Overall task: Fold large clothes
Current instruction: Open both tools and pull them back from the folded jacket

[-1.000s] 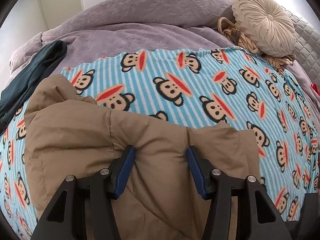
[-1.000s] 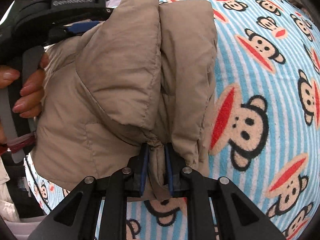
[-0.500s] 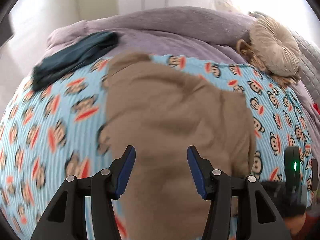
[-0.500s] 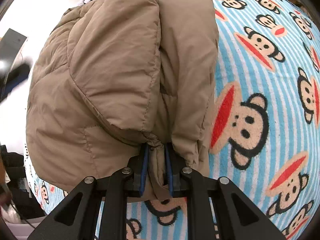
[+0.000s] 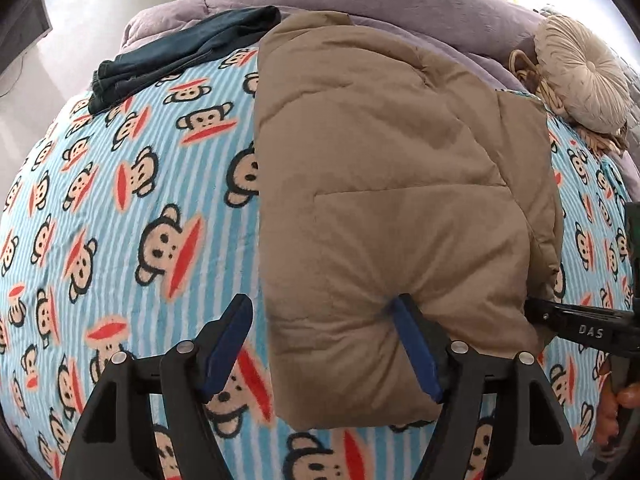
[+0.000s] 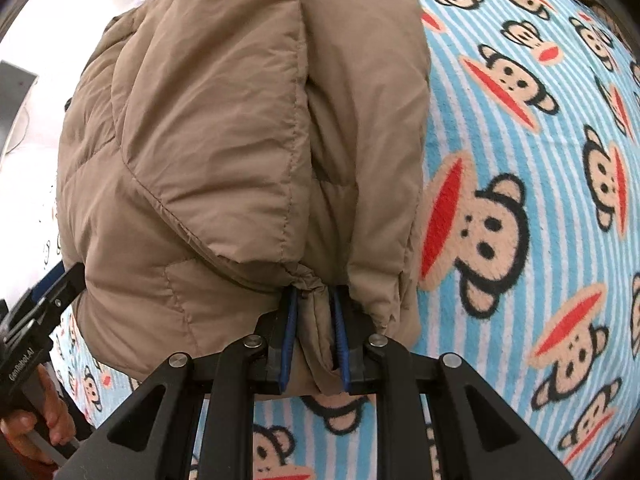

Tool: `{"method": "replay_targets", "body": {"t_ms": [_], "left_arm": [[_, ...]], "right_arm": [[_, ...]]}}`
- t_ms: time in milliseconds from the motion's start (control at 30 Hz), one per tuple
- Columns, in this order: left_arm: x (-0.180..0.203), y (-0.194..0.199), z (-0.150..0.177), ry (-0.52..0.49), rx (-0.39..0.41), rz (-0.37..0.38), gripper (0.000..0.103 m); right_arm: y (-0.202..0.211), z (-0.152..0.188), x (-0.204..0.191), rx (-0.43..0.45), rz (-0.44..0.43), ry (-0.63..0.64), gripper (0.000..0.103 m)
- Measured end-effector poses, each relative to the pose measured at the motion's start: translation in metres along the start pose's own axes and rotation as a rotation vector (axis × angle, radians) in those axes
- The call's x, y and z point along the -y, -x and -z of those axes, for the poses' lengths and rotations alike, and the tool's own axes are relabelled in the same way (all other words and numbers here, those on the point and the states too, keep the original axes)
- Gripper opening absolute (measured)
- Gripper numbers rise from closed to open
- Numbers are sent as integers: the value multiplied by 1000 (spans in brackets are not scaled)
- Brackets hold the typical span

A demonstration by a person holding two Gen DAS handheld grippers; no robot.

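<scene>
Jacket (image 5: 384, 184) lying folded into bundle along middle of monkey-print blanket (image 5: 120, 200). Left gripper (image 5: 324, 344), clamped a second ago, now opening at bundle's near corner, one pad denting it. Right gripper (image 6: 314, 332) loosening, still pinching near-edge fold. Fold seemingly finishing.

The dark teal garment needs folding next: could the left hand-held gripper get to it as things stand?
Probably yes. The left hand-held gripper is opening, holds nothing, and bare monkey blanket lies between it and the dark teal garment.
</scene>
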State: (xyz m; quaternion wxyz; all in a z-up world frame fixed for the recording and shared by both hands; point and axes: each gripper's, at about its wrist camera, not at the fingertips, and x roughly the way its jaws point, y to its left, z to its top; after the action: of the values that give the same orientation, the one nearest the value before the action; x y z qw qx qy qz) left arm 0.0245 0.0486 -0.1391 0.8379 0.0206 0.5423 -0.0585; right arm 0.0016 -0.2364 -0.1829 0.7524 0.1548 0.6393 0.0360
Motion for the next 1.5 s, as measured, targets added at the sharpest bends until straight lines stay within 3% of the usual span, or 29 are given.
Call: {"method": "replay_targets", "body": {"t_ms": [67,200,400,933,967,1000,1033,1300,1367,1400,1500], "left_arm": [[-1,2,-1,-1,-6,-5,74],[-2,7,-3,4,-15,-9,74],[0,24,-4,-1,-29,-3,74],[2,82,27,20,-65,29,74],[2,85,28,18,-68,31,77],[1,87,29,15,-70,33,90],[1,92,32,14,-62,30,94],[-3,121,37,30,-25,43,95],[-4,126,37,41,-20,44,97],[-4,129,36,43,-18,40,103],[-3,138,32,40,6,6,103]], "right_arm": [[6,-1,-2,-11,5,-19,21],[27,4,-5,-15,1,-35,39],[60,17,-6,3,-12,-41,54],[112,64,-6,46,10,-93,75],[115,65,-8,52,10,-87,77],[118,66,-11,57,10,-82,78],[122,68,-13,65,12,-74,78],[138,70,-30,89,20,-46,79],[143,70,-36,97,26,-27,83],[145,70,-39,102,29,-19,88],[157,66,-51,140,42,20,89]]}}
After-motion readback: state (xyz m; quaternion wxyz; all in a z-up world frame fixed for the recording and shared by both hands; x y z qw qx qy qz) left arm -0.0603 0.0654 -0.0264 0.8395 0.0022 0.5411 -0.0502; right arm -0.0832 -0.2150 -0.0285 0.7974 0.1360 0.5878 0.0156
